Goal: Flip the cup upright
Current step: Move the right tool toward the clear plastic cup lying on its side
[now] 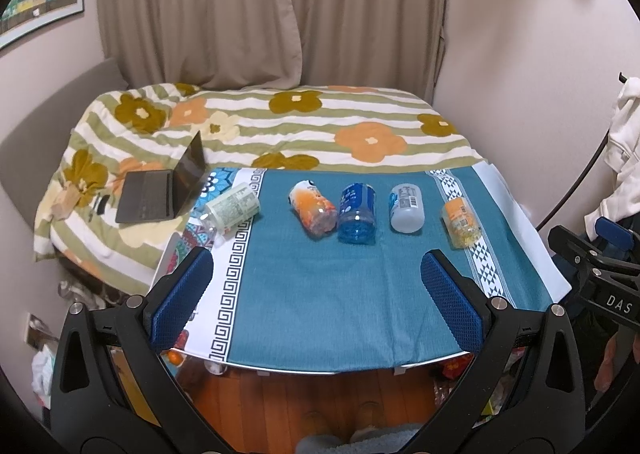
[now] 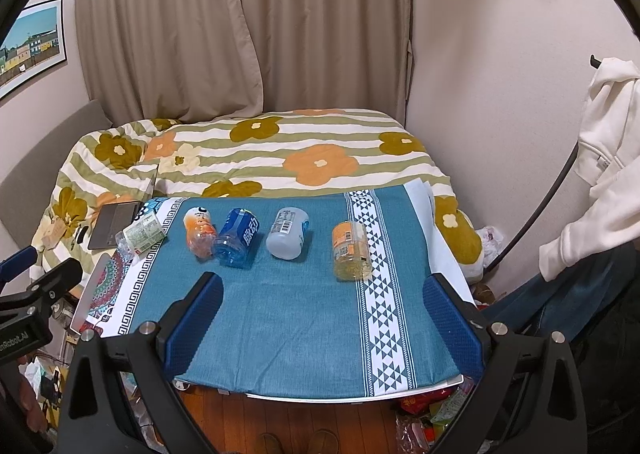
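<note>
Several cut-off bottle cups lie on their sides in a row on the teal tablecloth (image 1: pixel 320 294): a green-label one (image 1: pixel 230 208) at the left, an orange one (image 1: pixel 313 206), a blue one (image 1: pixel 357 213), a white one (image 1: pixel 407 207) and a yellow-orange one (image 1: pixel 460 222) at the right. The right wrist view shows the same row: green (image 2: pixel 142 234), orange (image 2: pixel 200 232), blue (image 2: pixel 238 238), white (image 2: pixel 288 232), yellow-orange (image 2: pixel 351 250). My left gripper (image 1: pixel 316 274) is open and empty above the table's near edge. My right gripper (image 2: pixel 324 302) is open and empty, nearer the yellow-orange cup.
A flowered quilt (image 1: pixel 280 126) covers the bed behind the table, with an open laptop (image 1: pixel 164 190) on it at the left. Curtains (image 1: pixel 272 6) hang behind. A white hoodie (image 2: pixel 600 158) hangs at the right. Wooden floor (image 2: pixel 304 422) lies below the table's front edge.
</note>
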The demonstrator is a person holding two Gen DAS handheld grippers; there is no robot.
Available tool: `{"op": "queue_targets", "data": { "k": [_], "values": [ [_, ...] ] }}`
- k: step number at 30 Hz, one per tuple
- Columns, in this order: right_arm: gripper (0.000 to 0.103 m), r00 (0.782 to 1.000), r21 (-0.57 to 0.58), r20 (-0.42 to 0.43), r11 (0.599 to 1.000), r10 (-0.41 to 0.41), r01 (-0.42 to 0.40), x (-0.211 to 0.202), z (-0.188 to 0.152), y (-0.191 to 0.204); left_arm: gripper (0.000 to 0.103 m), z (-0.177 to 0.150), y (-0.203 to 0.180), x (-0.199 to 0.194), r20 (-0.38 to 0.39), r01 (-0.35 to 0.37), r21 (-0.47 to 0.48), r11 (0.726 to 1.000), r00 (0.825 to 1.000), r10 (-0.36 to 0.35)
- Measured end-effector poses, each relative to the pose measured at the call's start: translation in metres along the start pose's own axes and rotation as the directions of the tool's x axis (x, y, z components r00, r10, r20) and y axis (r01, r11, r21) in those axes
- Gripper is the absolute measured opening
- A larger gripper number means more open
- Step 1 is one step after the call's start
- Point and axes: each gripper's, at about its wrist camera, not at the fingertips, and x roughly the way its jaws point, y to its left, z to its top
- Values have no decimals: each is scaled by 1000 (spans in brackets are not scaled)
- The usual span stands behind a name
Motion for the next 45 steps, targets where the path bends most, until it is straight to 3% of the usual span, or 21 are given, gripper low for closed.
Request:
{"op": "queue_targets", "data": {
  "k": [11, 19, 25, 29, 33, 45],
  "values": [
    [100, 999, -11, -35, 1000, 18, -18, 14, 9, -32, 103, 20, -31, 18, -46, 26, -1, 1000, 999, -26],
    [100, 997, -40, -58, 998, 44, -46, 51, 16, -68, 103, 42, -72, 69, -108, 58, 27, 998, 993, -54],
    [100, 993, 0, -114, 999, 42, -42, 82, 19, -85, 103, 57, -100, 124, -182, 90, 84, 992, 981, -74],
    [100, 990, 35, -139, 999, 17, -12, 103, 20, -96, 103, 62, -118, 171, -252, 139, 130, 982, 962, -103],
    [100, 985, 77, -170, 996, -30, 43, 124, 23, -104, 103, 63, -138, 218, -337, 198, 168, 966, 932, -133],
    [100, 954, 148, -290, 981, -74, 122, 193, 32, -110, 103, 47, -167, 319, -521, 272, 233, 934, 846, -116]
  ]
}}
